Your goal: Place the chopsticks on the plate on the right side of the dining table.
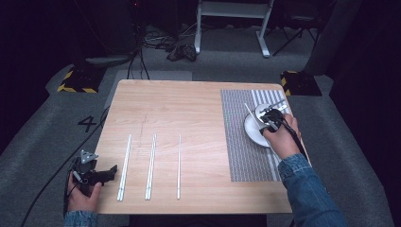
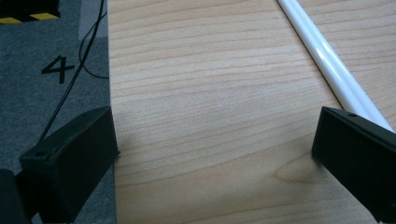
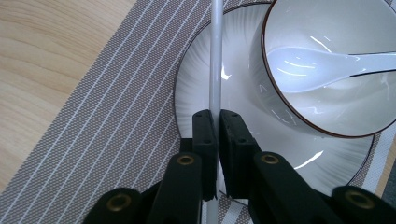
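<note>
Over the white plate point(image 3: 205, 84) on the striped placemat point(image 3: 116, 121), a single white chopstick point(image 3: 215, 56) is clenched by the right gripper point(image 3: 215, 122); left gripper point(image 2: 210, 154) is held released, empty. Tilted, the chopstick could be knocked against the bowl point(image 3: 327, 107).

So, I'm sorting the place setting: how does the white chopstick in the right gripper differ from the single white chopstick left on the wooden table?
The held white chopstick is clamped in the right gripper, over the white plate. The single white chopstick lies flat on the wooden table, untouched. Both are slim, white and straight.
</note>
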Motion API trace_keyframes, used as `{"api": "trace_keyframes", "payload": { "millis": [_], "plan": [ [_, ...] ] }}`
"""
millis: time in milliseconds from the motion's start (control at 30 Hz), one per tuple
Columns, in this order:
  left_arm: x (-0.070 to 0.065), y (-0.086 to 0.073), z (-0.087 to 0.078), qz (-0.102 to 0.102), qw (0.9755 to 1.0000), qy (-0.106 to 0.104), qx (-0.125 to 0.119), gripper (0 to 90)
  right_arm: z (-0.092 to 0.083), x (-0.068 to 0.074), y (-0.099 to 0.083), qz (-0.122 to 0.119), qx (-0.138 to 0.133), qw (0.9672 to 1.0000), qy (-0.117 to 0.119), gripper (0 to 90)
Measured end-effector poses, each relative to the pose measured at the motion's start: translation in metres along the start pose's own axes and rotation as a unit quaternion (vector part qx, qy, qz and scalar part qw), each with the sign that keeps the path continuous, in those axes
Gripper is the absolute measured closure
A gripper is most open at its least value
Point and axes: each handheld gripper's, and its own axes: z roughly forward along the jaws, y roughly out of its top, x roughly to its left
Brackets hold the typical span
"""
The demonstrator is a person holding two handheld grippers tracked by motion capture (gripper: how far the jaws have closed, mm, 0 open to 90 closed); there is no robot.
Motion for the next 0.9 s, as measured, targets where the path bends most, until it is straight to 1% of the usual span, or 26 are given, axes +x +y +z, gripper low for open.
{"api": "trace_keyframes", "payload": {
  "millis": [67,100,133,233,267,300,400,533,733,800,900],
  "plan": [
    [0.000,0.000,0.000,0.000,1.0000,0.000,0.000,0.1,0.002,-0.001,0.001,-0.001,0.001,1.0000,0.000,85.6],
    [0.000,0.000,0.000,0.000,1.0000,0.000,0.000,0.1,0.006,-0.002,0.002,-0.004,0.003,1.0000,-0.001,85.6],
    [0.000,0.000,0.000,0.000,1.0000,0.000,0.000,0.1,0.006,-0.002,0.002,-0.004,0.003,1.0000,-0.001,85.6],
    [0.000,0.000,0.000,0.000,1.0000,0.000,0.000,0.1,0.013,-0.003,0.003,-0.001,0.001,1.0000,0.002,85.6],
    [0.000,0.000,0.000,0.000,1.0000,0.000,0.000,0.1,0.018,-0.004,0.003,0.000,0.004,1.0000,0.002,85.6],
    [0.000,0.000,0.000,0.000,1.0000,0.000,0.000,0.1,0.018,-0.004,0.003,0.000,0.004,1.0000,0.002,85.6],
    [0.000,0.000,0.000,0.000,1.0000,0.000,0.000,0.2,0.023,-0.005,0.003,0.001,0.010,0.9999,-0.003,85.6],
    [0.000,0.000,0.000,0.000,1.0000,0.000,0.000,0.1,0.026,-0.008,0.004,0.002,0.009,1.0000,-0.004,85.6],
    [0.000,0.000,0.000,0.000,1.0000,0.000,0.000,0.1,0.037,-0.008,0.006,-0.005,0.017,0.9998,-0.010,85.6],
    [0.000,0.000,0.000,0.000,1.0000,0.000,0.000,0.1,0.039,-0.009,0.006,-0.002,0.012,0.9999,-0.006,85.6],
    [0.000,0.000,0.000,0.000,1.0000,0.000,0.000,0.1,0.043,-0.009,0.005,0.000,0.011,0.9999,-0.002,85.5]
  ]
}}
